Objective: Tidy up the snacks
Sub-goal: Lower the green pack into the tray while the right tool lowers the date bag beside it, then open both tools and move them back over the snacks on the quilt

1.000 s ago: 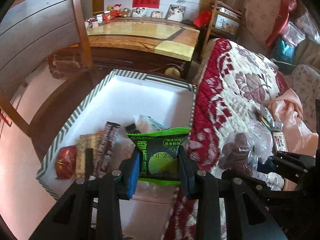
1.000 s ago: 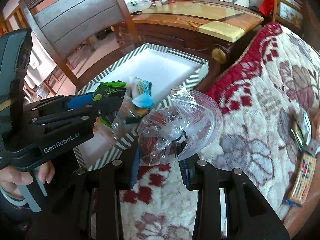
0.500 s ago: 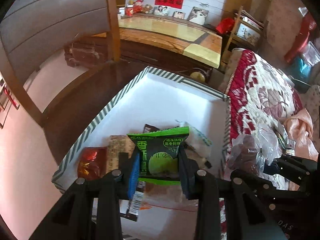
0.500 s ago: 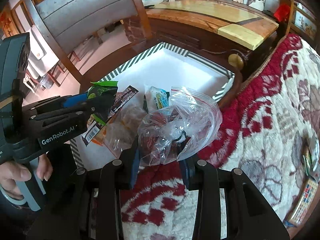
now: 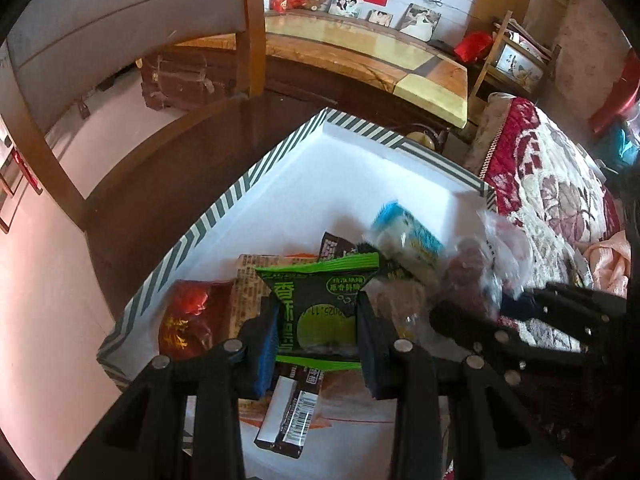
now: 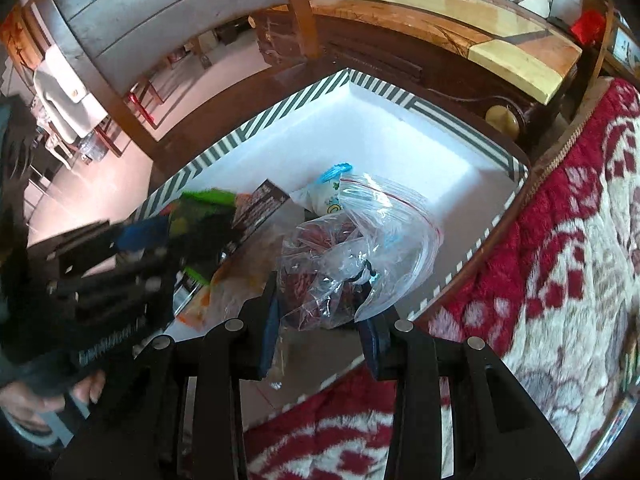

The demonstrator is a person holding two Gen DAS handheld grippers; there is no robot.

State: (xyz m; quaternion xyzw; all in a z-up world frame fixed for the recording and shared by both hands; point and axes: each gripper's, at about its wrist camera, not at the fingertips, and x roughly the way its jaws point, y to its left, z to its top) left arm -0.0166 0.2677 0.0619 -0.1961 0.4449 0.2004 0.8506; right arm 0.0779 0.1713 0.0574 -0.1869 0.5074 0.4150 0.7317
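Note:
My left gripper point(image 5: 318, 332) is shut on a green and black snack packet point(image 5: 320, 308) and holds it over the near end of a white box with a green striped rim point(image 5: 224, 208). Beneath it lie a red packet point(image 5: 188, 320), a tan packet point(image 5: 246, 292), a dark bar wrapper point(image 5: 290, 416) and a blue and white packet point(image 5: 408, 240). My right gripper point(image 6: 320, 320) is shut on a clear zip bag of dark red snacks point(image 6: 344, 252), hanging over the box point(image 6: 460, 120) near its right rim. The left gripper point(image 6: 132, 256) shows blurred at the left.
The box rests on a dark wooden chair seat point(image 5: 152, 184) with its backrest point(image 6: 160, 12) behind. A red and cream floral blanket point(image 6: 560, 240) lies to the right. Behind stands a wooden table point(image 5: 360, 56) with framed photos. A hand point(image 6: 40, 404) grips the left tool.
Both grippers have moved left and slightly down, from over the blanket's edge to over the box. Each keeps its grip on its snack.

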